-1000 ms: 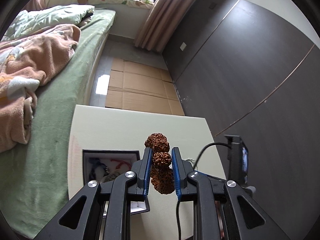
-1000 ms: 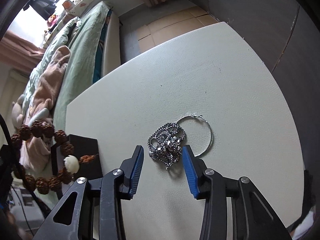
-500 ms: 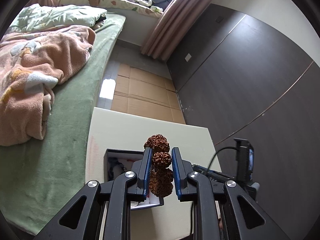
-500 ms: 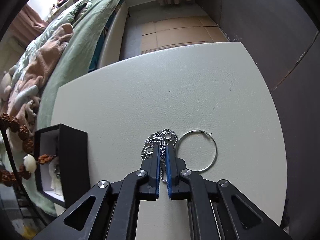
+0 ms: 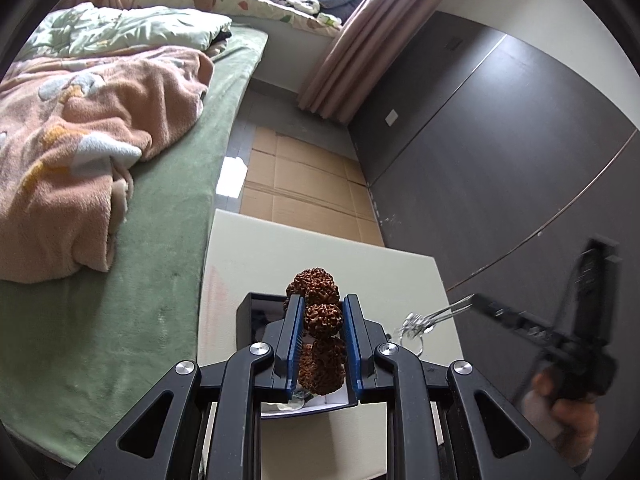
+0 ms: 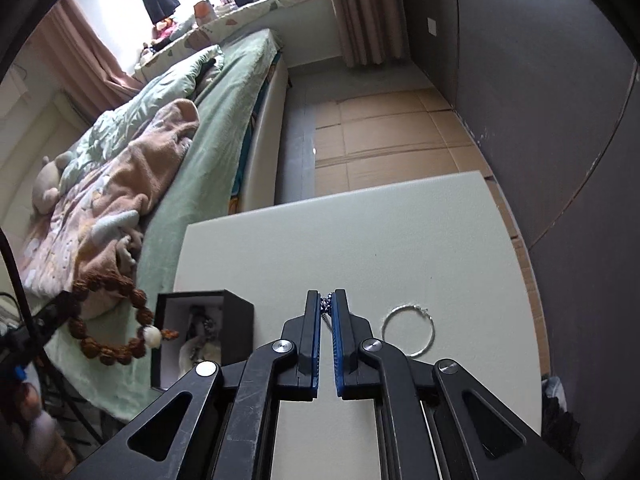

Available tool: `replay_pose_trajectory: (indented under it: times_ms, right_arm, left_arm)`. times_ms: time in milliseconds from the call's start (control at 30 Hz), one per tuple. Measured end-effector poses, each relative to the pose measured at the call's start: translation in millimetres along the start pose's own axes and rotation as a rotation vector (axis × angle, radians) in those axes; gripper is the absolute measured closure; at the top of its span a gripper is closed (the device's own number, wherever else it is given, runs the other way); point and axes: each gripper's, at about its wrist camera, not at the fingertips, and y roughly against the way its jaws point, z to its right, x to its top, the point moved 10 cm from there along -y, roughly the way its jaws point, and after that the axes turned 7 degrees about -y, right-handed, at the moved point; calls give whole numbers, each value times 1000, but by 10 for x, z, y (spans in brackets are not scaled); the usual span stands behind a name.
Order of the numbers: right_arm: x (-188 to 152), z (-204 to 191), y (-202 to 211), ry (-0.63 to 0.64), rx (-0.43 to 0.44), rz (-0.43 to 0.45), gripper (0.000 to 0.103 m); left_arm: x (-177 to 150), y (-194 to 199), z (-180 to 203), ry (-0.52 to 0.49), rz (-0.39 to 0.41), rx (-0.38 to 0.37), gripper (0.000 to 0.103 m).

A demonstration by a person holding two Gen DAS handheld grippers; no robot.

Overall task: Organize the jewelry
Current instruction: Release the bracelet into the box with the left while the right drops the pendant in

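The black box [image 6: 236,320] at the table's [image 6: 360,232] left edge holds jewelry; left gripper [image 5: 322,320] clamps the bead bracelet [image 5: 320,316], right gripper [image 6: 327,312] pinches the silver chain [image 6: 326,304]

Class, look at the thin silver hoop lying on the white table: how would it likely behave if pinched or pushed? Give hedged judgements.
The silver hoop looks like thin wire, so it is probably very light and would slide on the smooth table when pushed. Lying flat, it gives the jaws little to catch. A hard pinch might bend it.
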Motion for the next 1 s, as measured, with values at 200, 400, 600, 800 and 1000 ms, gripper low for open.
replay_pose_trajectory:
  times_ms: [200, 400, 600, 800, 1000]
  right_arm:
    - [210, -383, 477, 64, 31, 87, 97]
    - [312, -757, 791, 120, 75, 133, 97]
    - [221, -1162, 840, 171, 132, 126, 97]
    - [107, -1418, 645, 182, 154, 91, 97]
    - [26, -1480, 329, 149, 157, 56, 88]
  left_arm:
    - [-67, -84, -14, 34, -25, -24, 65]
    - [-9, 133, -145, 62, 32, -4, 27]
    - [-42, 323, -429, 102, 50, 55, 27]
    - [-122, 468, -668, 141, 69, 89, 27]
    - [-173, 531, -701, 160, 86, 65, 15]
